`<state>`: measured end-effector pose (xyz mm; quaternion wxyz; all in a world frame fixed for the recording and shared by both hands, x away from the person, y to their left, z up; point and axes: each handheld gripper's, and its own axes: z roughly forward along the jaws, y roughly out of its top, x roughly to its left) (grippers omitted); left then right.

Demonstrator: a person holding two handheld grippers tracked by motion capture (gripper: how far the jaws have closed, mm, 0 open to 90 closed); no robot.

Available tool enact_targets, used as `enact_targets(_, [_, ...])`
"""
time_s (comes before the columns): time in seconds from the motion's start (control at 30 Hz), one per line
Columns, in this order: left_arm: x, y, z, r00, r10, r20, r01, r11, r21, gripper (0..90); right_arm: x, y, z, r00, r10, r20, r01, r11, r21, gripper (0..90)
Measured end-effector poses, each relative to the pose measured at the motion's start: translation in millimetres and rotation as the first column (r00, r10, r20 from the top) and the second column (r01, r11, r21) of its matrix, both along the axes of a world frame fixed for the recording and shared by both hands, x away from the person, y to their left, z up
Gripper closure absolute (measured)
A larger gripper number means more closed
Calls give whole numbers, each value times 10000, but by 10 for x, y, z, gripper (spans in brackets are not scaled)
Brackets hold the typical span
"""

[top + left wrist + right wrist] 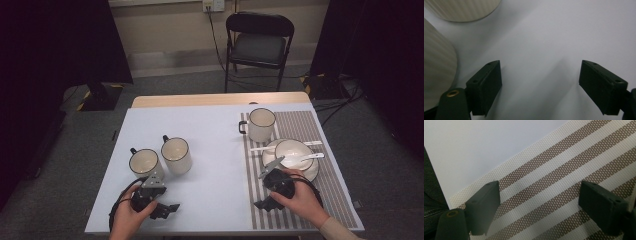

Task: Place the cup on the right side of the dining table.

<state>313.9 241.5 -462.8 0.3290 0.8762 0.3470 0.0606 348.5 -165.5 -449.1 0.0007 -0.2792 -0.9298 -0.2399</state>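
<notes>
High view puts the left hand-held gripper (167, 207) low on the pale grey tabletop (210, 150), just in front of two cream ribbed mugs with dark rims: a nearer cream mug (144, 162) almost touching the gripper's grey plate, and a second cream mug (176, 155) beside it. The right hand-held gripper (263, 202) rests on the brown-and-white striped woven placemat (300, 125), near a white bowl with a white spoon (295, 152) and a third cream mug (261, 124). Both grippers appear to wait before a reach; judging by position, the nearer cream mug is the likely first pick, which would call for lifting and turning the left gripper toward its wall or handle. Left gripper view shows its jaws wide apart and empty over bare tabletop, with ribbed mug walls at the left edge. Right gripper view shows jaws equally wide, holding nothing, over the placemat's stripes and its edge against the tabletop.
</notes>
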Motion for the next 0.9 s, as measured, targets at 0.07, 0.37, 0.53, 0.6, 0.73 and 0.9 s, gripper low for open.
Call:
enact_targets(0.07, [-5, 9, -1, 9999, -103, 76, 102, 9999, 61, 180, -9, -8, -2, 10000, 25, 64, -25, 10000, -34, 171])
enact_targets(0.37, [-32, 51, -21, 9992, -263, 308, 262, 9997, 35, 179, -41, -55, -22, 9990, 152, 410, -149, 9999, -77, 168])
enact_targets(0.53, [-49, 69, -34, 9977, -437, 510, 433, 9990, 85, 179, -69, -90, -44, 9973, 246, 688, -254, 9996, 108, 167])
enact_targets(0.6, [-56, 86, -39, 9969, -529, 577, 525, 9986, 84, 179, -86, -111, -62, 9956, 288, 887, -315, 9991, 300, 165])
enact_targets(0.73, [-68, 114, -65, 9943, -712, 799, 720, 9974, -71, 174, -142, -147, -102, 9899, 315, 1382, -395, 9977, 555, 163])
enact_targets(0.9, [-96, 118, -92, 9891, -992, 1089, 999, 9950, -12, 157, -219, -204, -164, 9788, 250, 2034, -463, 9939, 1004, 161])
